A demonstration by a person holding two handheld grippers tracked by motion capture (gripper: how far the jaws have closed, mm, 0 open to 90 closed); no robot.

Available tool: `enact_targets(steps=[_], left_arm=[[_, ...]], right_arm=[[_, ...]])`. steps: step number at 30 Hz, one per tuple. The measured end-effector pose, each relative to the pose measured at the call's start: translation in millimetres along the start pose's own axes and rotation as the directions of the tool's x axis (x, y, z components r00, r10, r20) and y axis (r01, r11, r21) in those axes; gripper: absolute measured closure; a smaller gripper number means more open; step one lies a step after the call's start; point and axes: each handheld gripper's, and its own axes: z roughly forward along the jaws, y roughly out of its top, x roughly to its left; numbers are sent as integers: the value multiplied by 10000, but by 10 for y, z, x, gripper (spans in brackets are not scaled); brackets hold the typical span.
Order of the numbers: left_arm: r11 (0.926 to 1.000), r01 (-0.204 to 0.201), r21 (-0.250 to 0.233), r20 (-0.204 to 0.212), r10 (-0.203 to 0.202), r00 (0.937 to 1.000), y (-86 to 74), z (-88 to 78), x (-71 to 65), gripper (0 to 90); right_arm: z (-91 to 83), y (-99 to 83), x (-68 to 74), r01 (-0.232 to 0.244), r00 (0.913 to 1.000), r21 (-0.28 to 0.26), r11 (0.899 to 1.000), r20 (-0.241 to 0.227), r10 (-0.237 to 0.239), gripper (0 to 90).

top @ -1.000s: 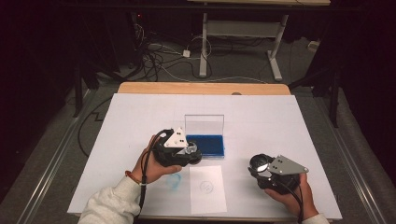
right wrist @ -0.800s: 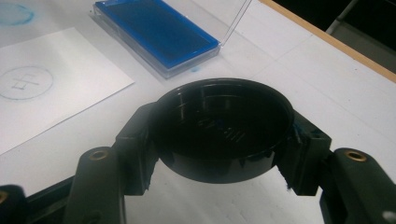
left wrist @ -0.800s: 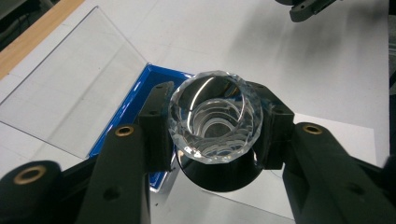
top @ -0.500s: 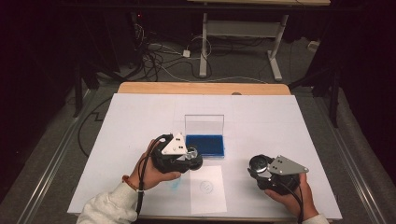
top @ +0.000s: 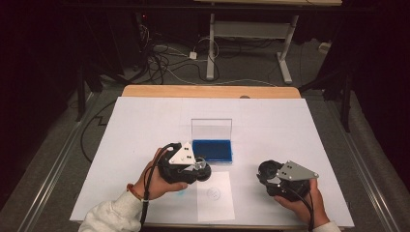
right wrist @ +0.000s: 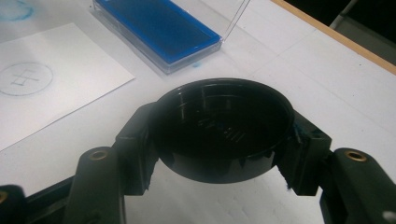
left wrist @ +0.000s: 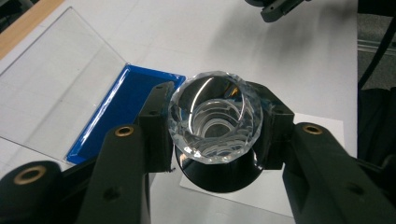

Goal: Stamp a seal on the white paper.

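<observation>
Black jaws of your left gripper (left wrist: 212, 135) are clamped on a stamp (left wrist: 215, 122) with a faceted clear handle and a black round base; you hold it by the sides, handle toward the camera, so that the base stays free to face the table; seen from above, that gripper (top: 199, 169) hovers between the blue ink pad (top: 212, 150) and the sheet of paper (top: 214, 195), which suits a stamp being carried from one to the other; whether its face is already inked, I can't tell.

Your right gripper (right wrist: 219, 135) is closed on a black round cap (right wrist: 223, 129), open side up and hollow inside; it looks like the stamp's cover, and you keep it off to the right (top: 275, 176), well apart from the left hand, so it stays out of the way while the stamp works.

The ink pad's case (left wrist: 123, 100) lies open just beyond the left gripper, its clear lid (top: 211, 128) standing upright at the far edge, leaving the blue surface reachable from your side; the paper lies near the table's front edge, just in front of the pad, with a faint round mark (right wrist: 25, 79) on it, likely the target for the print; a pale blue smudge (top: 180, 192) sits on the white table cover (top: 145, 121) beside the paper's left edge.
</observation>
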Motion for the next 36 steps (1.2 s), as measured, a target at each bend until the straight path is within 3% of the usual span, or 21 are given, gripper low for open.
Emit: enact_targets(steps=[6,14,19,31,36], left_arm=[[9997,235,-101,144,-233,9996,4,5,-13,547],[9998,-216,12,415,216,9989,17,82,-144,548],[9997,-236,55,502,233,9985,13,140,-215,548],[9955,-716,616,809,665,9945,-51,354,-290,548],[9947,-719,735,875,654,9940,-78,434,-300,548]], right_arm=[[31,2,31,108,9998,95,9999,-152,-107,385],[16,8,32,67,9999,59,10000,-109,-66,385],[23,7,55,143,9998,111,9998,-151,-142,385],[35,11,75,287,9994,137,9995,-186,-285,385],[39,9,87,262,9995,202,9995,-206,-258,385]])
